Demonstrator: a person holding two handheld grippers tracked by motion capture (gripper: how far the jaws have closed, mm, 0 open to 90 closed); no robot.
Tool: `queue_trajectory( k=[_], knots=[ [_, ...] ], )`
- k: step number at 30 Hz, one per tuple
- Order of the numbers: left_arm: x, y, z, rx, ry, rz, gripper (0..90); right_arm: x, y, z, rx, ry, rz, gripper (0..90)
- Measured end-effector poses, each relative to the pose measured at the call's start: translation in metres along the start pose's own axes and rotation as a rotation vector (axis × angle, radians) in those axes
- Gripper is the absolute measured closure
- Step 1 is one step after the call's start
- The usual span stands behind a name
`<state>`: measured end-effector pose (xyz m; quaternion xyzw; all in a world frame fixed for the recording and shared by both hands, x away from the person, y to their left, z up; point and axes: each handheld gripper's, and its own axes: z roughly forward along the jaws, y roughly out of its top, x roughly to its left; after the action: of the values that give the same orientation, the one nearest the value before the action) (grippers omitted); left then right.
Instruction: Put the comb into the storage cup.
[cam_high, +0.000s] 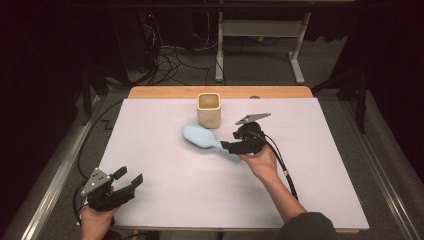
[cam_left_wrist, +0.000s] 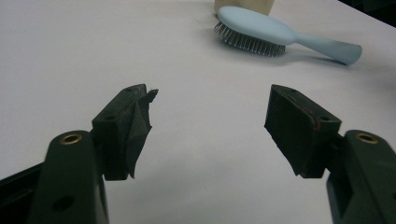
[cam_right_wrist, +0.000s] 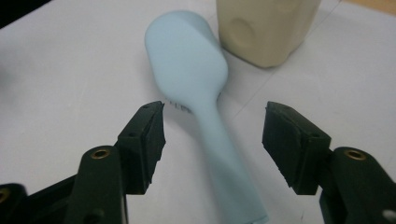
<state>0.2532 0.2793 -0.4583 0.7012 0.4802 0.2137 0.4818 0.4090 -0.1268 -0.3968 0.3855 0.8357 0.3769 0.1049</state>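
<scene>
A light blue hairbrush (cam_high: 200, 136) lies bristles down on the white sheet, its head close to a cream square cup (cam_high: 208, 110) that stands upright at the back middle. My right gripper (cam_high: 227, 146) hovers over the brush's handle. In the right gripper view the handle (cam_right_wrist: 219, 154) runs between the two pads of my right gripper (cam_right_wrist: 212, 126) with a gap on each side, and the cup (cam_right_wrist: 261, 28) stands just beyond. My left gripper (cam_high: 129, 177) rests at the near left corner, open with nothing in it. From my left gripper (cam_left_wrist: 210, 107) the brush (cam_left_wrist: 261, 28) lies far ahead.
A white sheet (cam_high: 175, 190) covers most of the wooden table (cam_high: 165, 92). Past the table's far edge are the legs of a desk (cam_high: 218, 50) and loose cables (cam_high: 170, 60) on the floor. A metal rail (cam_high: 55, 175) runs along the left side.
</scene>
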Motion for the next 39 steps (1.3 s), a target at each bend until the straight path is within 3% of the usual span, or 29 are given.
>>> queue_trajectory(
  k=[2, 10, 18, 23, 34, 39],
  knots=[
    [0.000, 0.000, 0.000, 0.000, -0.001, 0.000, 31.6, 0.001, 0.004, 0.005, 0.048, 0.005, 0.001, 41.2],
    [0.000, 0.000, 0.000, 0.002, -0.002, 0.004, 31.6, 0.007, 0.016, 0.021, 0.146, -0.014, -0.049, 45.1],
    [-0.001, 0.000, 0.000, 0.002, 0.000, 0.007, 31.6, 0.015, 0.028, 0.041, 0.274, -0.077, -0.117, 50.6],
    [0.000, 0.000, 0.000, 0.004, -0.005, 0.004, 31.5, 0.017, 0.030, 0.054, 0.338, -0.105, -0.135, 51.2],
    [-0.001, 0.000, 0.001, 0.006, -0.001, 0.014, 31.5, 0.021, 0.034, 0.074, 0.376, -0.116, -0.125, 52.7],
    [-0.001, 0.000, 0.001, 0.006, -0.002, 0.013, 31.4, 0.022, 0.031, 0.082, 0.398, -0.126, -0.154, 54.2]
  ],
)
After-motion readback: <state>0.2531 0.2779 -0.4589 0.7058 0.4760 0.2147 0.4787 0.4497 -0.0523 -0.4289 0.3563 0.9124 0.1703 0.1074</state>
